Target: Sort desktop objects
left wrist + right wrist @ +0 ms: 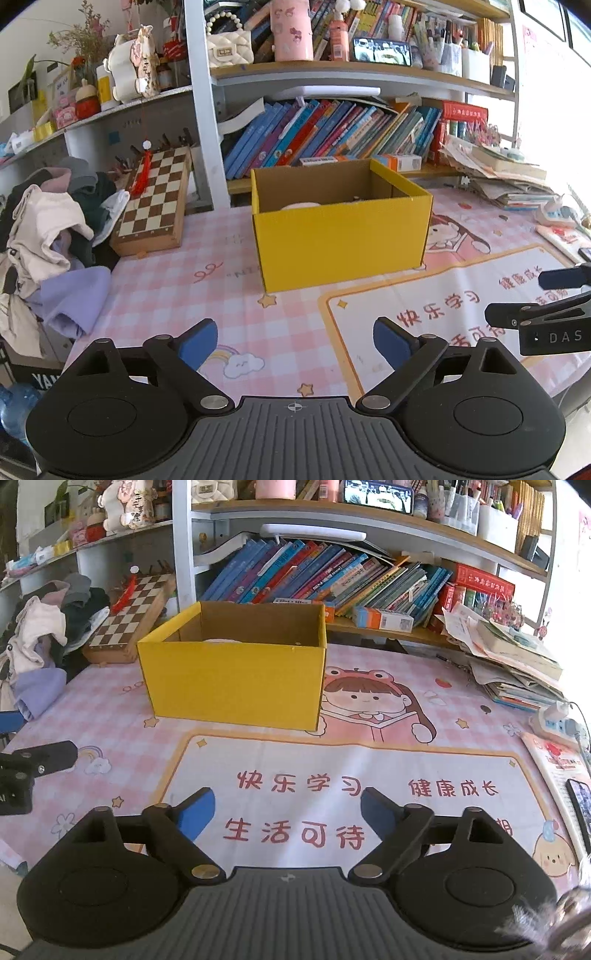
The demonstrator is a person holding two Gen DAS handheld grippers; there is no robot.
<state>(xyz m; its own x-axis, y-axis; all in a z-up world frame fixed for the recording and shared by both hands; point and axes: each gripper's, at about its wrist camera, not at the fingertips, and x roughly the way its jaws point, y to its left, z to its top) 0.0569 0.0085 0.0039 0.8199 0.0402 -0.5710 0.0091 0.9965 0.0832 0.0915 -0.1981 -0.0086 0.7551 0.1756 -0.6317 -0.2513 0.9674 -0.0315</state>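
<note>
A yellow cardboard box (340, 240) stands open on the pink checked desk mat (166, 295); it also shows in the right wrist view (236, 686). A pale rounded object (300, 205) lies inside it, mostly hidden. My left gripper (295, 341) is open and empty, above the mat in front of the box. My right gripper (287, 812) is open and empty, above the mat's white panel (332, 771). The right gripper also shows at the right edge of the left wrist view (546, 295).
A folded chessboard (155, 199) leans at the left beside a pile of clothes (48, 236). Leaning books (325, 133) fill the shelf behind the box. A paper stack (517, 657), a power strip (557, 723) and a phone (581, 808) sit at the right.
</note>
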